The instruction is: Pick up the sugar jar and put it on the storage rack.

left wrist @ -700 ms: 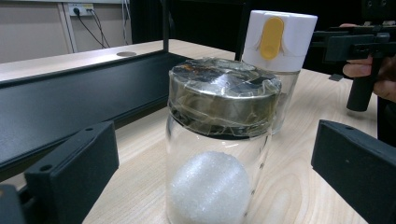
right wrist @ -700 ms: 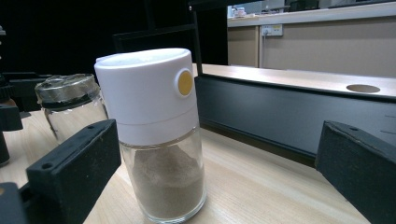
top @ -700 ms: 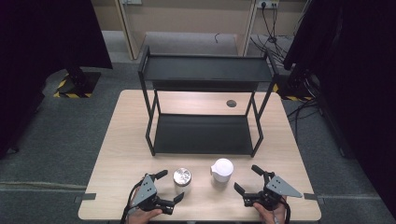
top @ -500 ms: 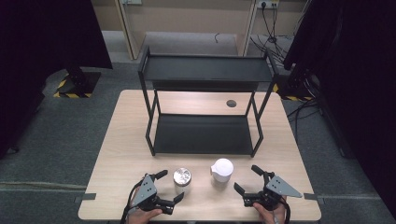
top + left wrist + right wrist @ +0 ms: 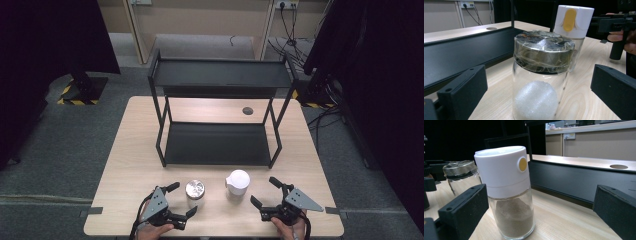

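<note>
Item one: glass jar (image 5: 195,194), near table edge, at 6 o'clock from two-tier black shelf rack (image 5: 218,117); clear wall, metal lid wrapped in crinkled clear tape, white foam-like ball inside at bottom. Item two: shaker bottle (image 5: 237,182), just beside jar at its 3 o'clock, apart from it; white cap with round yellow button, glass base holding brownish powder to about a third. Both upright on light wood table (image 5: 125,150), ahead of rack's lower tier, probably staged there for easy pickup and transfer onto a shelf. Left gripper (image 5: 181,201) at jar's 8 o'clock, jaws spread wide, jar standing between them untouched in left gripper view (image 5: 540,75); likely lined up for a side grasp below the lid. Right gripper (image 5: 266,192) at bottle's 4 o'clock, jaws likewise wide apart, bottle (image 5: 507,192) between them with clear gaps either side. Each held low and level, presumably to take the glass body squarely. Round cable hole (image 5: 247,110) in tabletop behind rack. Rack tiers bare.
</note>
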